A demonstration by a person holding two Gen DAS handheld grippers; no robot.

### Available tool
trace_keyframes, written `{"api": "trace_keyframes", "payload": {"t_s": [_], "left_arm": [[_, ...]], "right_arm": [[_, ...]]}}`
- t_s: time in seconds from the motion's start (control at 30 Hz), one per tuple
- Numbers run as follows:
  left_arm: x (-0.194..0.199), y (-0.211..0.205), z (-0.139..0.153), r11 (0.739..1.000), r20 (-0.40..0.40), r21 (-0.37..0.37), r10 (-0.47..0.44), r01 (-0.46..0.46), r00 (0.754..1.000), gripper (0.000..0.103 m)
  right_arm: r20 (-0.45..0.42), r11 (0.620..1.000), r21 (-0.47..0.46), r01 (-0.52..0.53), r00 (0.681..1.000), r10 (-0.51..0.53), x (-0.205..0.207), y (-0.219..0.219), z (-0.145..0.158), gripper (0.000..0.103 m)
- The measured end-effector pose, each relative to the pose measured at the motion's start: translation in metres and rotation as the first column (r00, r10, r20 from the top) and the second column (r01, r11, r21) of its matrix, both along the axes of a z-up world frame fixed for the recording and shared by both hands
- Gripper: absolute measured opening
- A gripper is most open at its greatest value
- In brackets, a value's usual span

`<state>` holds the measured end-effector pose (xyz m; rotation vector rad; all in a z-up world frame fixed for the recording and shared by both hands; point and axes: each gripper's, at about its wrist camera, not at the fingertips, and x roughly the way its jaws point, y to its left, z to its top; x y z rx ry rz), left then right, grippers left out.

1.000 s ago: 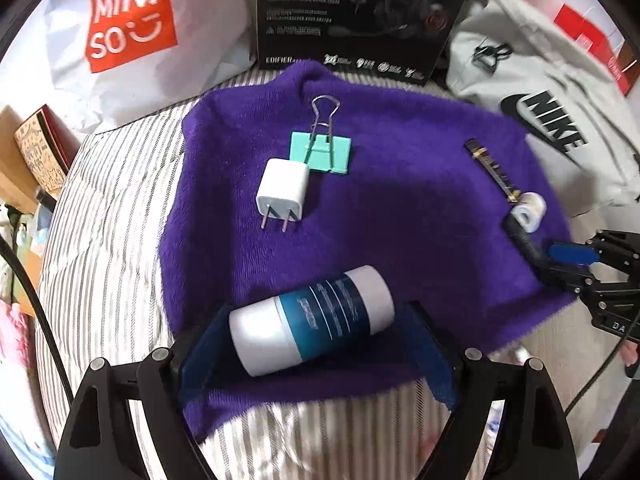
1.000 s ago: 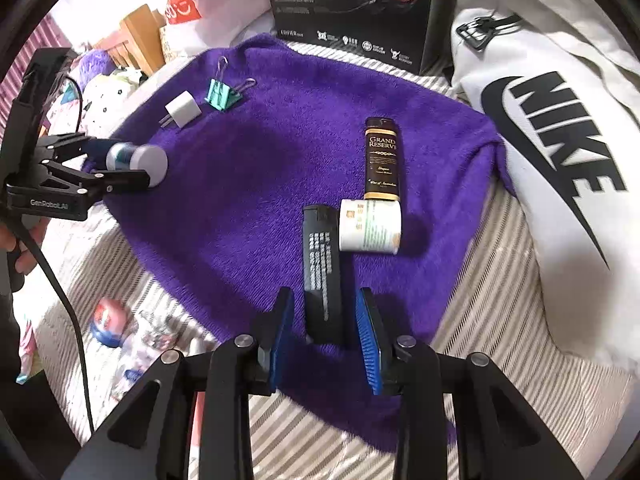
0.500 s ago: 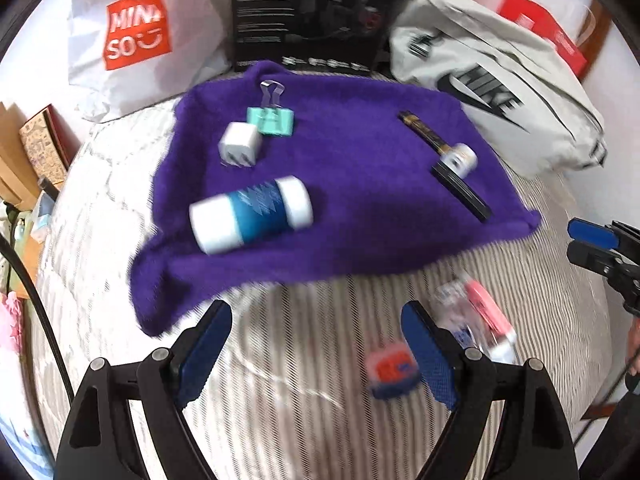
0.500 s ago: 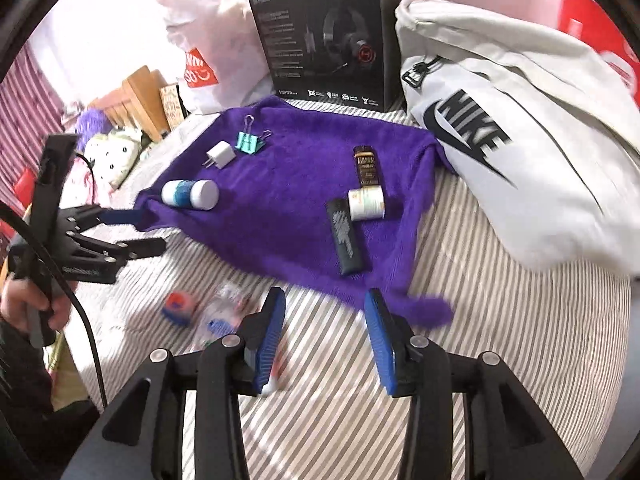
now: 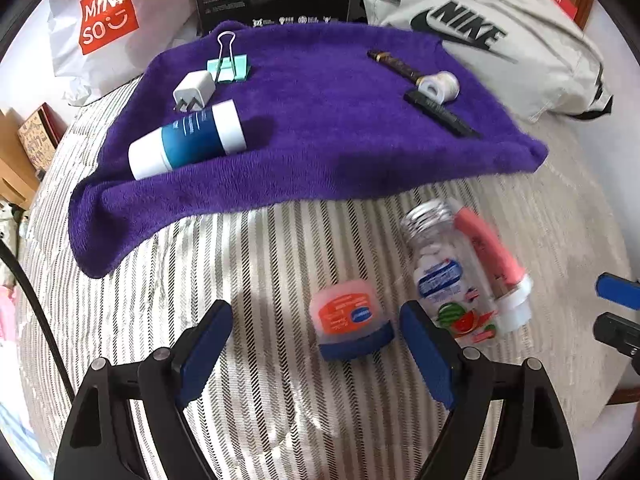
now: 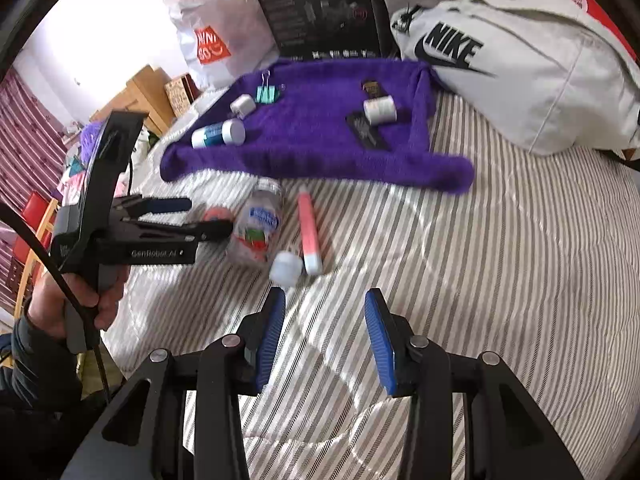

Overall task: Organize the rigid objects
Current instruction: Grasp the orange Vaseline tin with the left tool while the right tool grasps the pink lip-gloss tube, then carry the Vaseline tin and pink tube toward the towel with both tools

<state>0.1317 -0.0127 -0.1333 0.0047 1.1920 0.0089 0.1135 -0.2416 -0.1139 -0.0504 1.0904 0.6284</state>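
Six small things already lie on the purple towel [image 5: 320, 136], which serves as the sorting ground on the striped bed [image 5: 248, 264]. A white-and-blue bottle [image 5: 188, 140] lies on its side near the towel's left edge, just in front of a white charger plug [image 5: 193, 89] and a teal binder clip [image 5: 229, 65] near the far left corner. Toward the right edge a dark tube [image 5: 394, 63], a small white jar [image 5: 440, 86] and a black flat bar [image 5: 442, 114] form a row, the jar touching both neighbours. The grouping suggests like shapes are being set together.

Three things are not yet on the towel and lie on the bare bedcover just off its near edge: a small red-lidded balm tub [image 5: 350, 314], a clear mint bottle [image 5: 448, 272] with a watermelon label, and a pink tube [image 5: 494, 256] with a white cap, the last two side by side.

The left gripper [image 5: 316, 352] is released and empty, its jaws closing slightly while still wide. It tilts down with the balm tub just ahead of its fingertips, probably lining up for that pick. The right gripper [image 6: 325, 340] is also released and grasps nothing; it hovers over bare bedcover just short of the pink tube's cap, likely its own target.
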Motion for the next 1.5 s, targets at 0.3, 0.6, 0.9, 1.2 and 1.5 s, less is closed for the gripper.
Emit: {"api": "trace_keyframes", "payload": {"t_s": [0.3, 0.6, 0.9, 1.2, 1.5], "left_arm": [[-0.006, 0.009, -0.001, 1.000, 0.034, 0.025, 0.014, -0.015, 0.999, 0.071], [0.002, 0.007, 0.004, 0.999, 0.040, 0.033, -0.031, 0.030, 0.999, 0.036], [-0.008, 0.014, 0.007, 0.999, 0.045, 0.015, -0.032, 0.032, 0.998, 0.035], [-0.014, 0.022, 0.009, 0.998, 0.052, 0.012, -0.058, 0.057, 0.997, 0.035], [-0.008, 0.014, 0.007, 0.998, 0.082, 0.026, -0.060, 0.058, 0.995, 0.035]], "right_arm": [[-0.003, 1.000, -0.011, -0.015, 1.000, 0.015, 0.009, 0.014, -0.012, 0.041], [-0.012, 0.996, -0.054, -0.074, 0.997, 0.073, 0.045, 0.058, -0.028, 0.021], [0.007, 0.977, -0.169, -0.132, 0.991, 0.135, 0.059, 0.092, -0.042, 0.012], [0.016, 0.973, -0.206, -0.103, 0.994, 0.108, 0.056, 0.070, -0.032, 0.012], [0.018, 0.955, -0.285, -0.087, 0.995, 0.096, 0.053, 0.062, -0.043, 0.012]]}}
